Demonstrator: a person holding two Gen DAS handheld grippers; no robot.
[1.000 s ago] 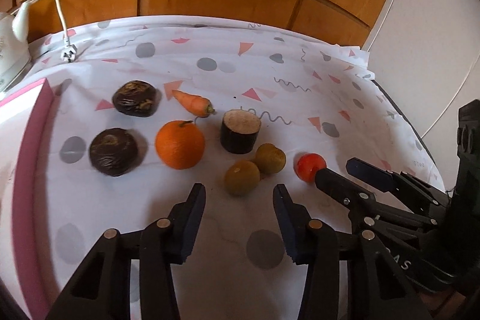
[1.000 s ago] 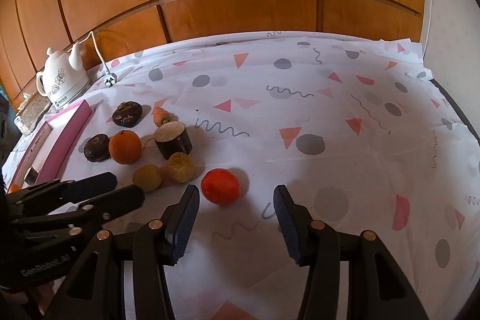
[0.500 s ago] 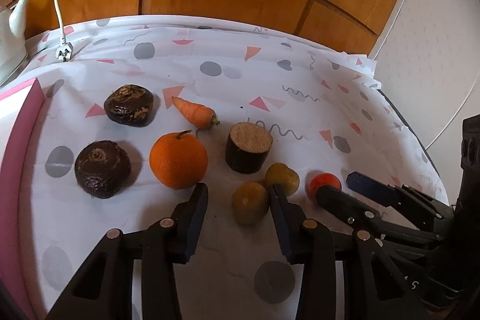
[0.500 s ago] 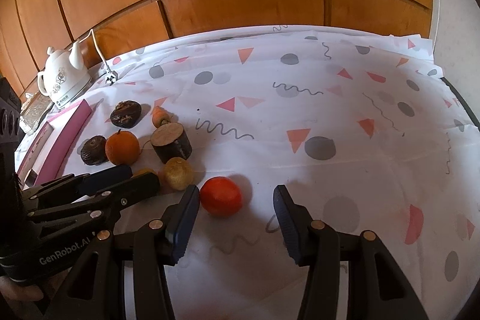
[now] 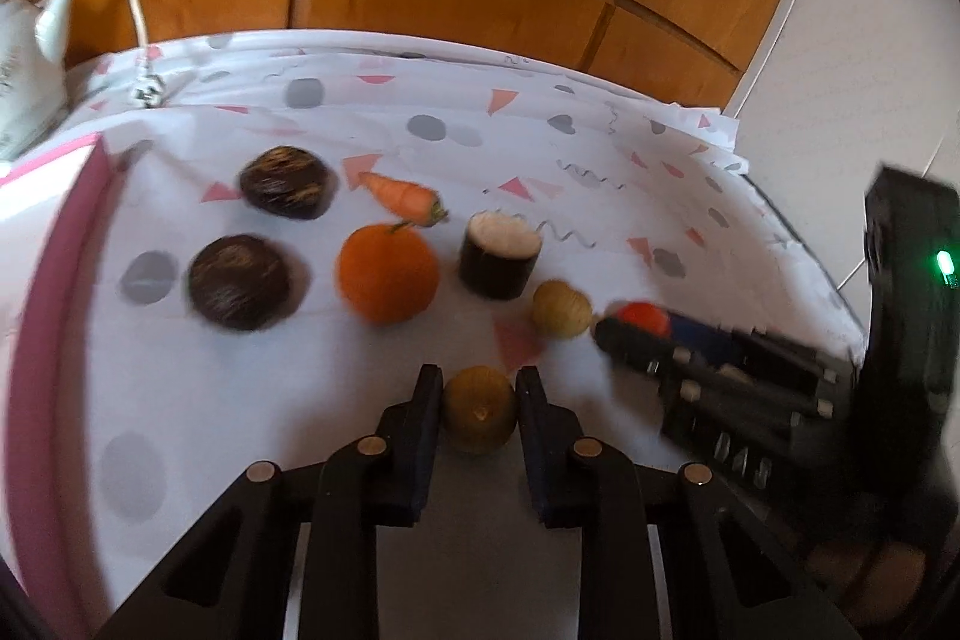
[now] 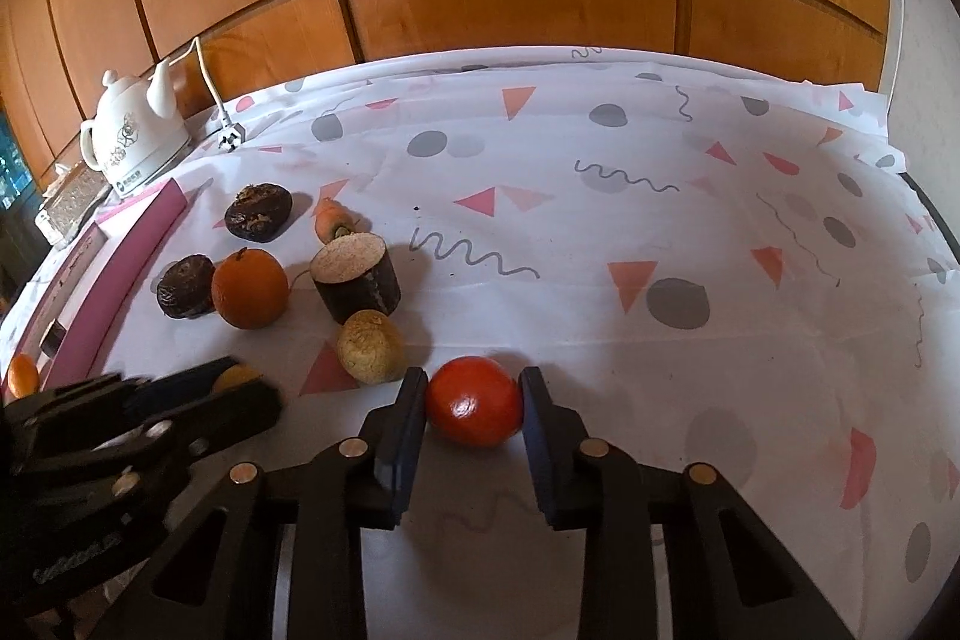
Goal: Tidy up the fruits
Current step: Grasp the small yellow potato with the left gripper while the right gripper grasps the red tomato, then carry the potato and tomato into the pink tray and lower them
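Observation:
In the left wrist view my left gripper [image 5: 479, 382] is shut on a yellow-brown round fruit [image 5: 479, 418], with a pad against each side. Beyond it lie a second yellow-brown fruit [image 5: 561, 309], an orange [image 5: 387, 271], a carrot [image 5: 402, 197], a dark cut stump [image 5: 498, 256] and two dark round fruits [image 5: 285, 184]. In the right wrist view a red fruit [image 6: 474, 403] sits between the closing jaws of my right gripper [image 6: 473, 379], both pads touching it. The left gripper [image 6: 240, 388] shows at the lower left there.
A pink-edged box [image 6: 138, 244] lies along the left side, with a small orange fruit [image 6: 23, 375] by it. A white kettle [image 6: 132, 130] and its plug [image 6: 231, 137] stand at the back left. Wooden panels close the back. The cloth's right half holds nothing.
Both pairs of jaws have narrowed onto their fruits. The left gripper came forward around the yellow-brown fruit, which now sits apart from its twin. The right gripper took in the red fruit.

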